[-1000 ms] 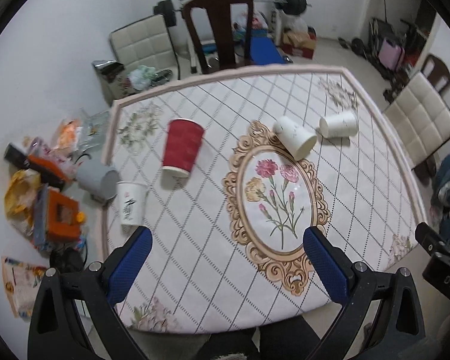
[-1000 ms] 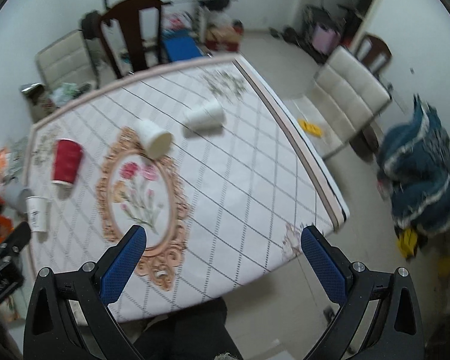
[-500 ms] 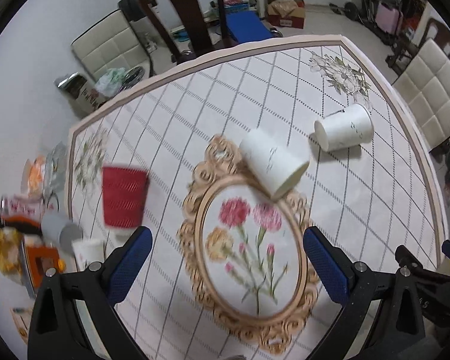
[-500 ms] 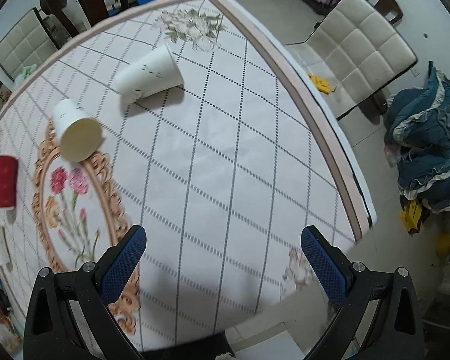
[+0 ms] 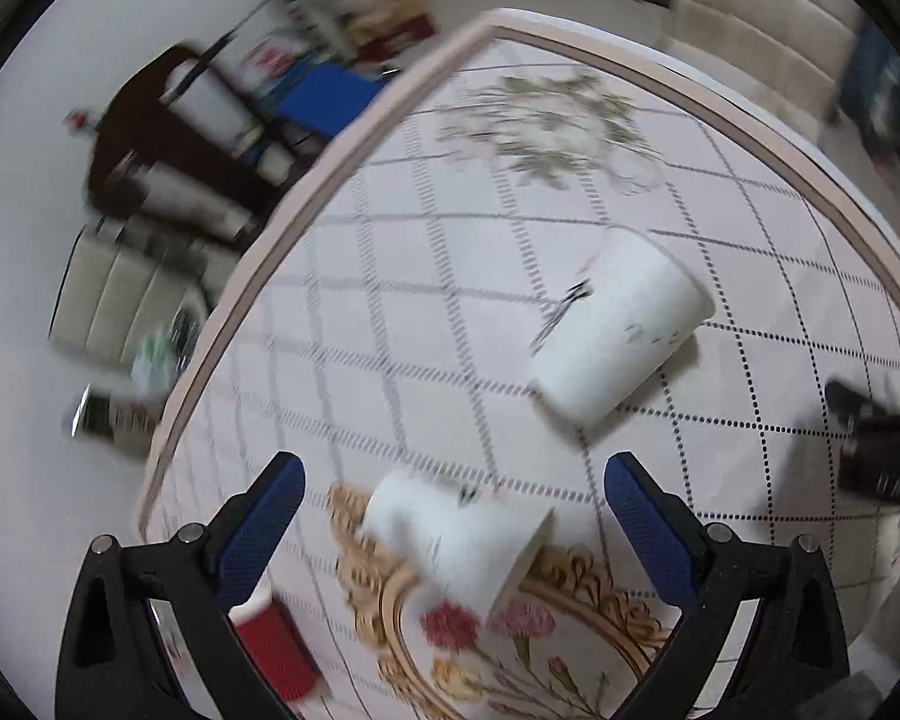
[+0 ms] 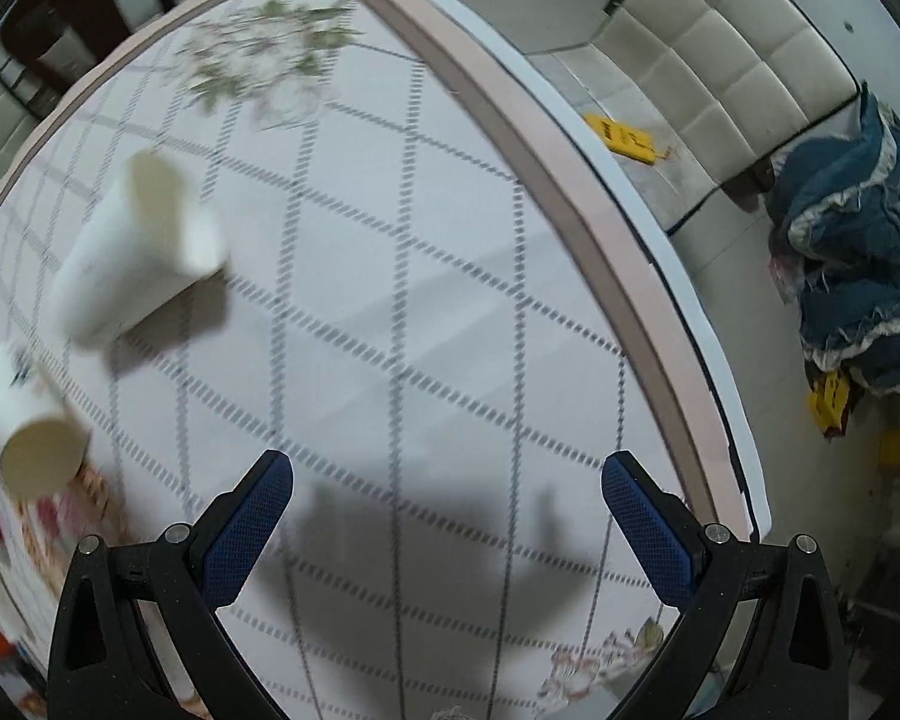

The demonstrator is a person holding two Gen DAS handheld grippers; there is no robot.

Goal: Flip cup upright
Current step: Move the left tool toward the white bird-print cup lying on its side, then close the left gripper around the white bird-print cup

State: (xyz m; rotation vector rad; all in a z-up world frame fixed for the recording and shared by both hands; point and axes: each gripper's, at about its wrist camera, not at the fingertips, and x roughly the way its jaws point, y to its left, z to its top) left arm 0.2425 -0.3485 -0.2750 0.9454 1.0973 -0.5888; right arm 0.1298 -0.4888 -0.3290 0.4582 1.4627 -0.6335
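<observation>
near white cup (image 5: 462,546) on side | far white cup (image 5: 621,330) on side | apart

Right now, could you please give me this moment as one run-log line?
left gripper: open, near tipped white paper cup | right gripper: open, empty | second white cup: on side | phase: approach

Paper cups (image 5: 621,330) – matt white; tablecloth (image 6: 450,276) – smooth printed cloth; jaws – textured blue pads, black plastic.

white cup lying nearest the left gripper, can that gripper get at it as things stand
Probably yes. The left gripper is open, and the tipped white cup lies on its side on the table right between the blue fingers, with nothing in between.
</observation>
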